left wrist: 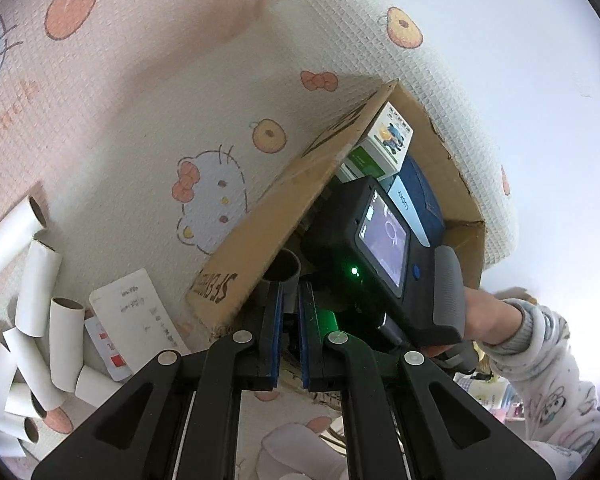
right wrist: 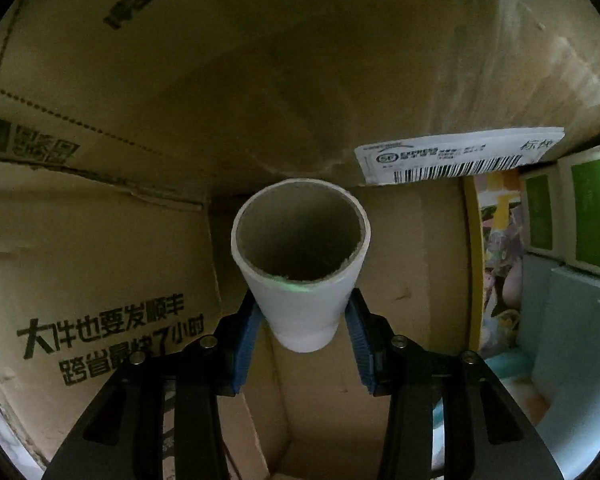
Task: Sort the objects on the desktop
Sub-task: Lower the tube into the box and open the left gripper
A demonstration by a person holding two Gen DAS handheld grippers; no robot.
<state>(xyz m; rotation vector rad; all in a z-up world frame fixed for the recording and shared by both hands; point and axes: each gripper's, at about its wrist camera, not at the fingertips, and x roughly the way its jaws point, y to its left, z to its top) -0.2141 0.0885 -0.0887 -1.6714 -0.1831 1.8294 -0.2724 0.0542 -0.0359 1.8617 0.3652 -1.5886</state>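
The right gripper [right wrist: 302, 340] holds a white cardboard tube [right wrist: 300, 268] between its fingers, inside the cardboard box [left wrist: 256, 236]. Beside the tube in the box stand green-labelled cartons [right wrist: 580, 216] and a blue box [left wrist: 420, 196]. The left gripper [left wrist: 290, 336], fingers narrow and empty, hovers at the box's near wall.
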